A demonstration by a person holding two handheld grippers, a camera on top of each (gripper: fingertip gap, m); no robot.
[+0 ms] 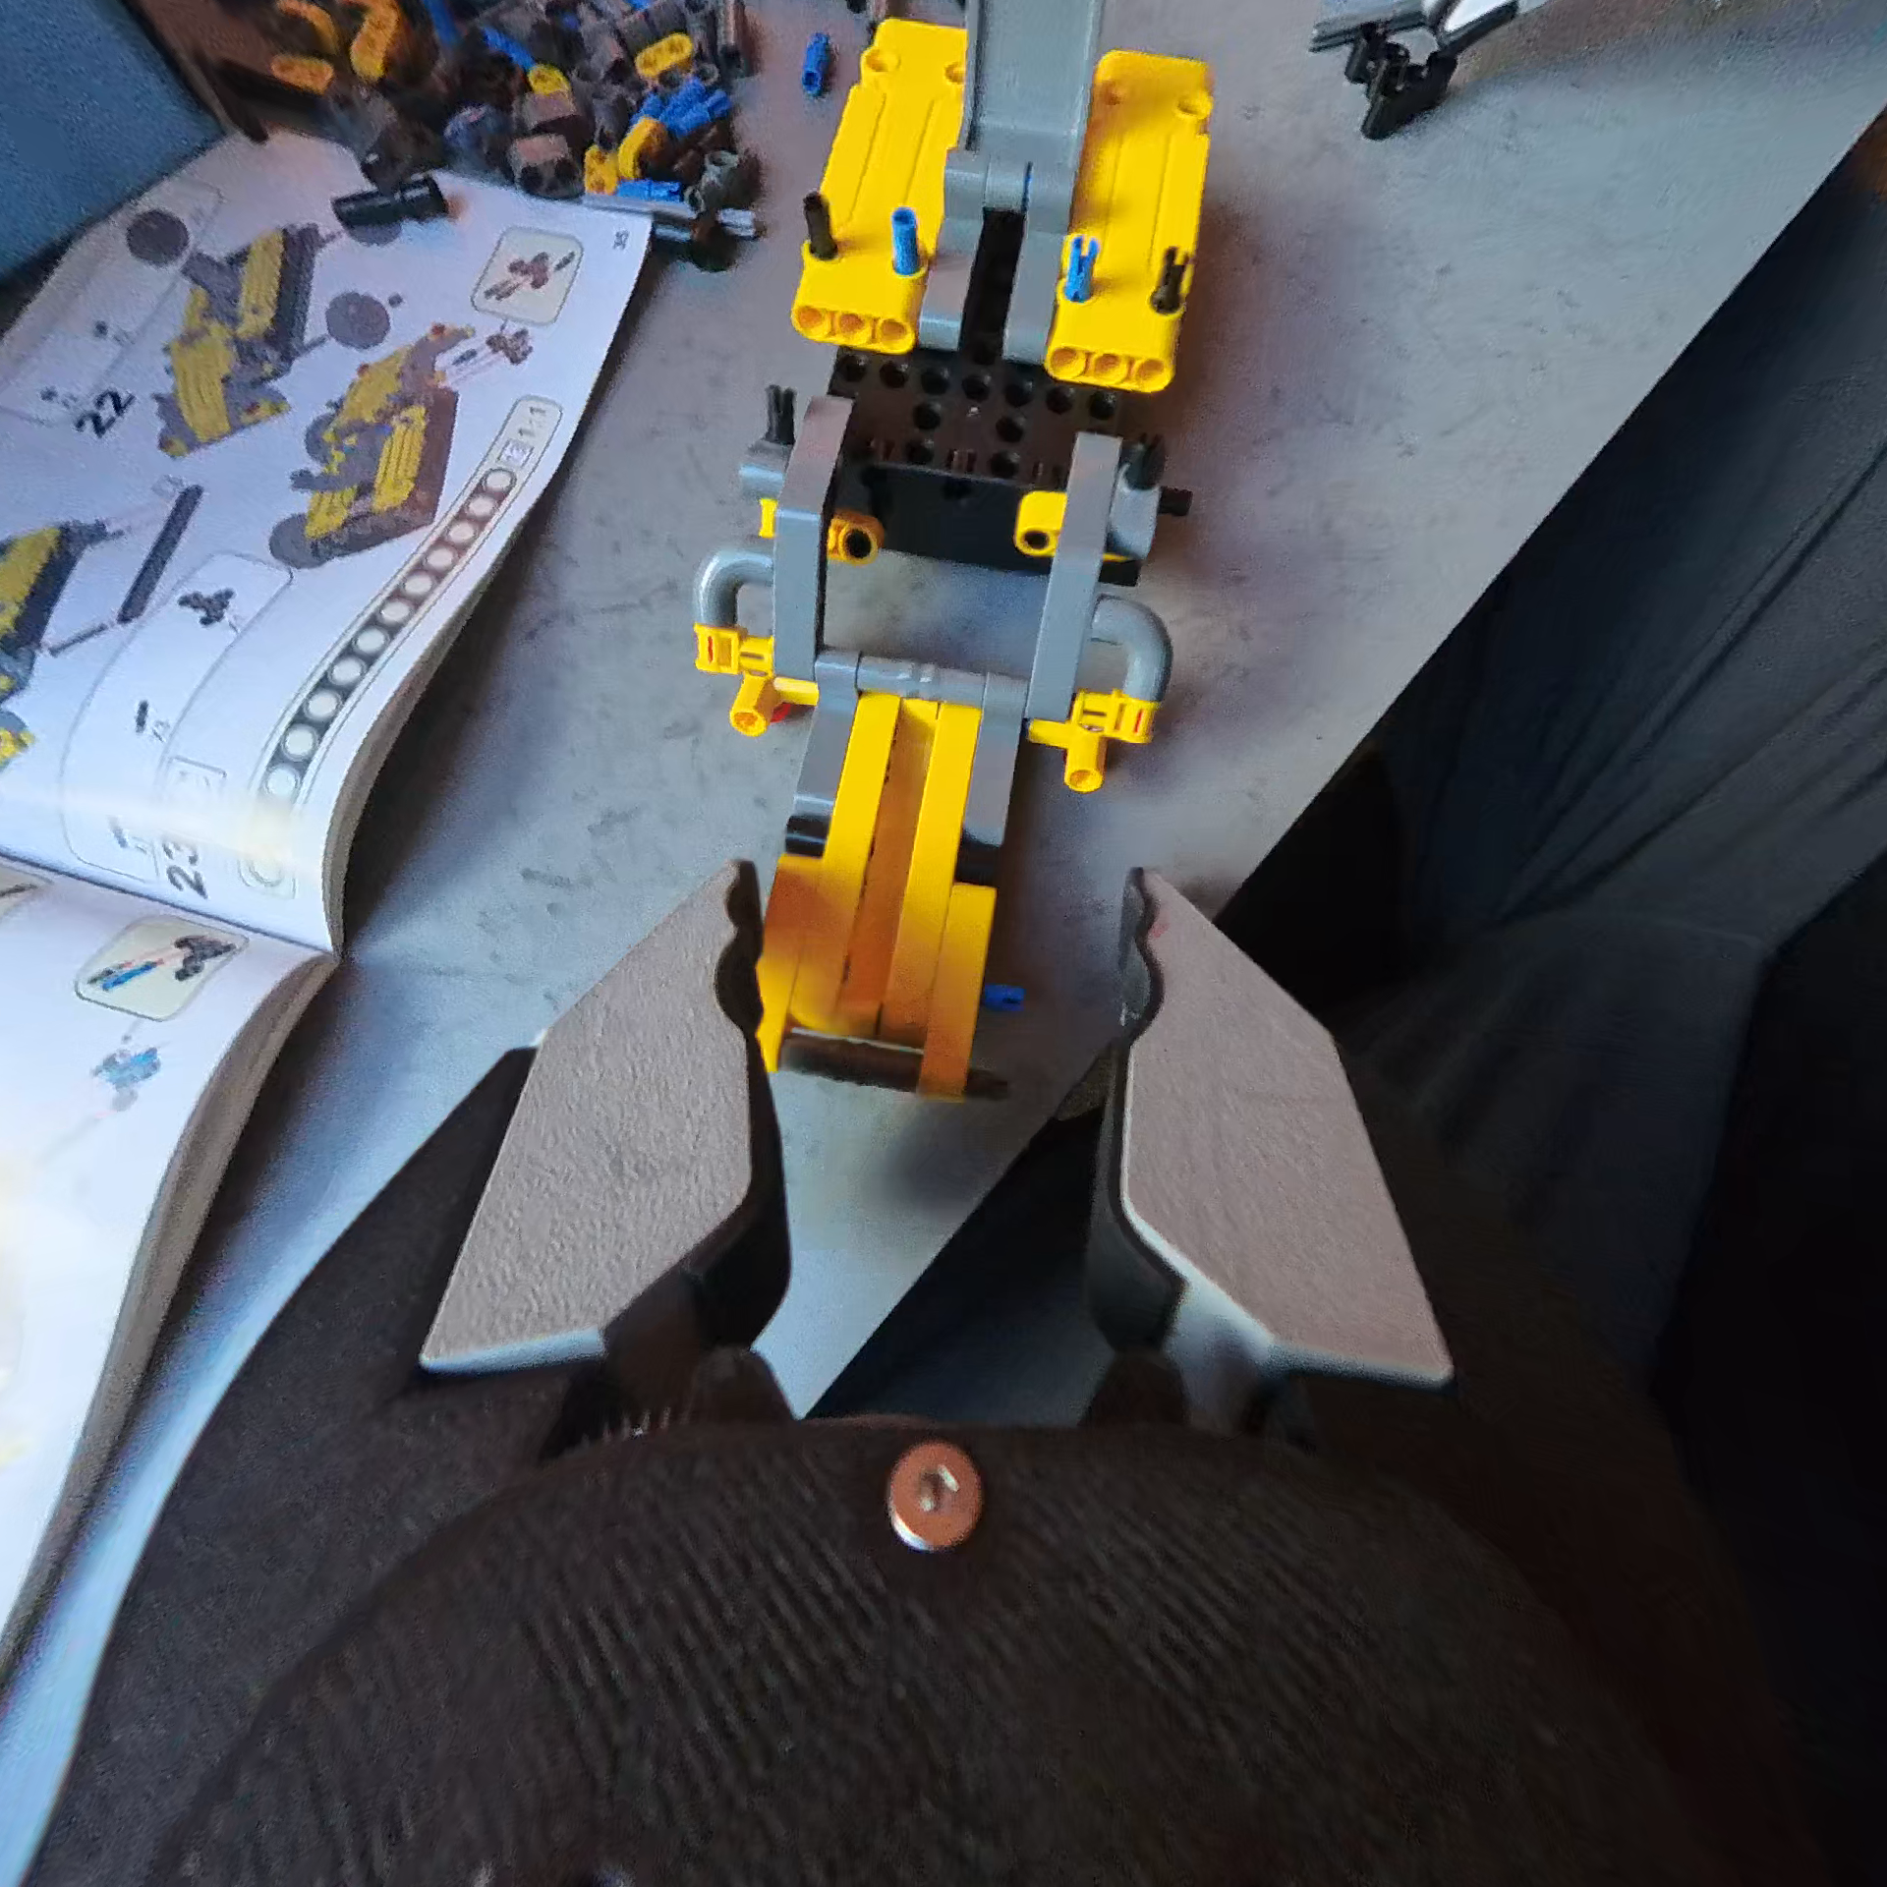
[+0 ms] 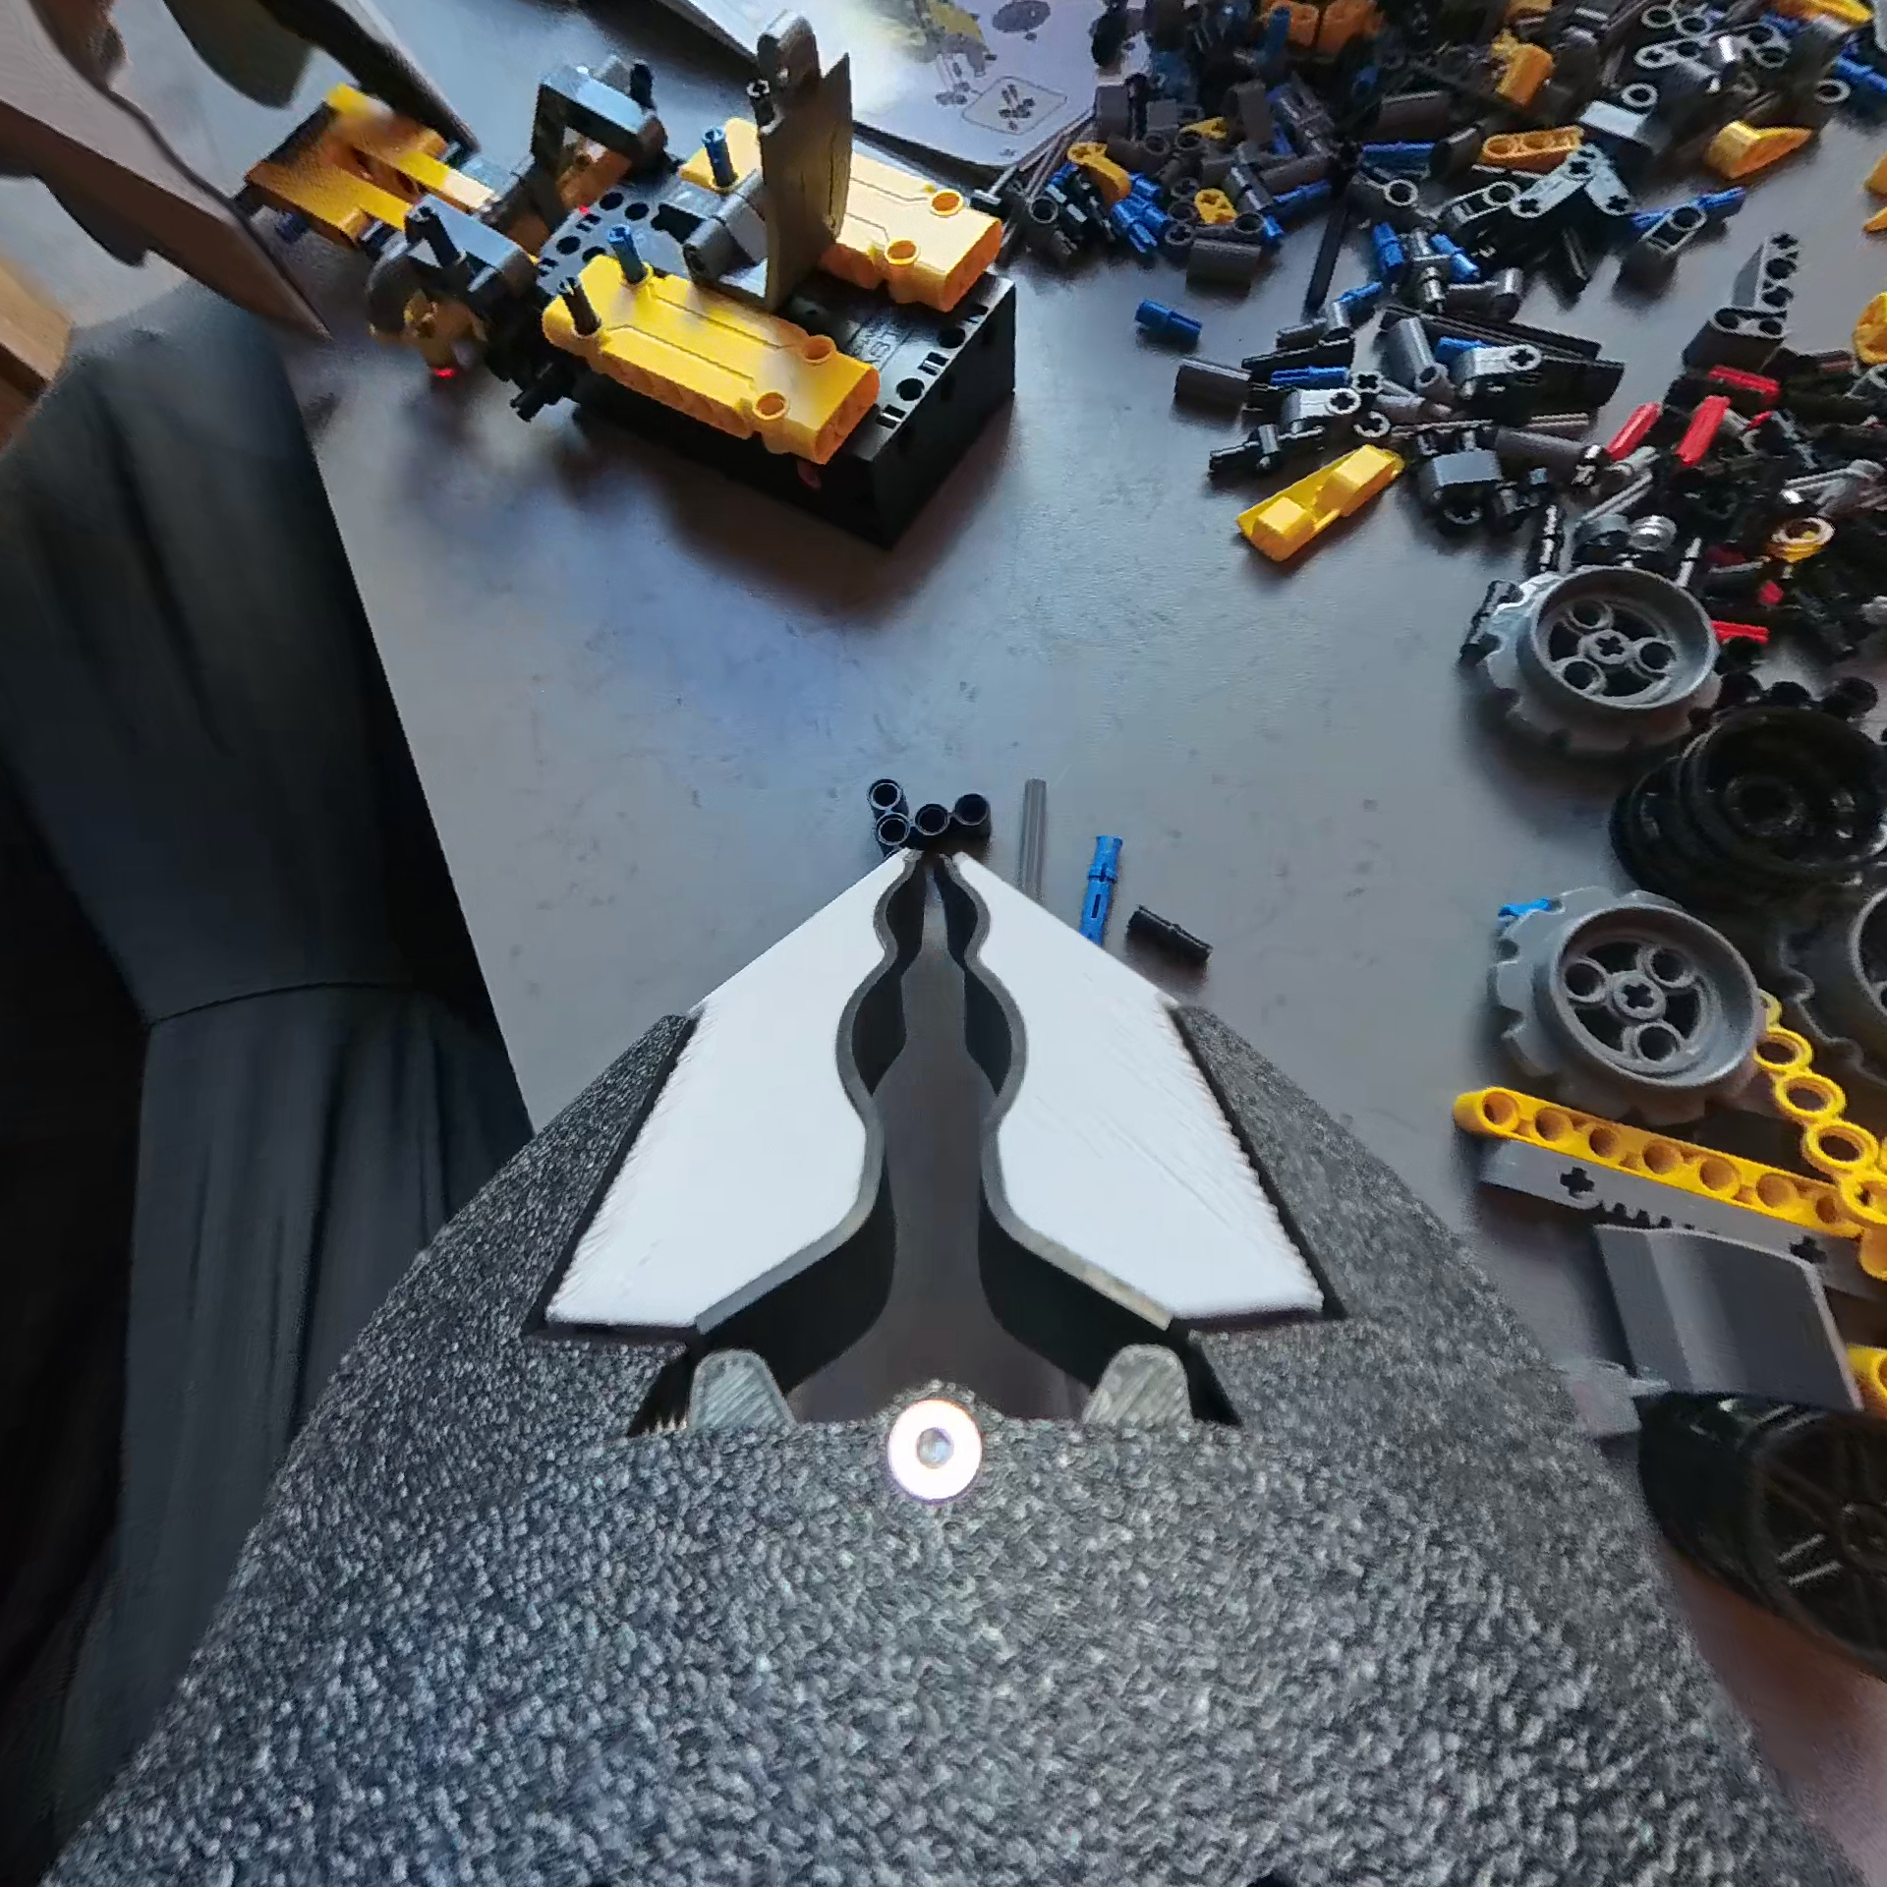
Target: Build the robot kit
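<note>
Grey desk [image 2: 715, 715] is carrying everything, and the half-built yellow, grey and black brick model [image 1: 970, 460] is serving as the landmark, lying close to the desk's edge. Left of the model an instruction booklet [image 1: 255, 511] is lying open, its pages curling up. Beyond the model's far end, and out to the right of it in the right wrist view, a big heap of loose parts [image 2: 1481, 255] is spreading across the desk, with grey wheels [image 2: 1603, 643] and black tyres [image 2: 1767, 807] sitting nearer than the heap. The left claw [image 1: 945, 919] is standing spread, one finger on each side of the model's narrow yellow near end; the left fingertip [image 1: 740, 919] is lying right against the yellow beams, while a clear gap is showing on the other side, so nothing is being squeezed. The right claw [image 2: 929, 863] is sitting well apart from the model, its tips pressed almost together right at a small cluster of black connector pieces [image 2: 924, 817]; whether it is pinching one of them I cannot tell. Just right of that cluster a thin grey axle [image 2: 1031, 832], a blue pin [image 2: 1101, 883] and a short black pin [image 2: 1167, 934] are lying.
</note>
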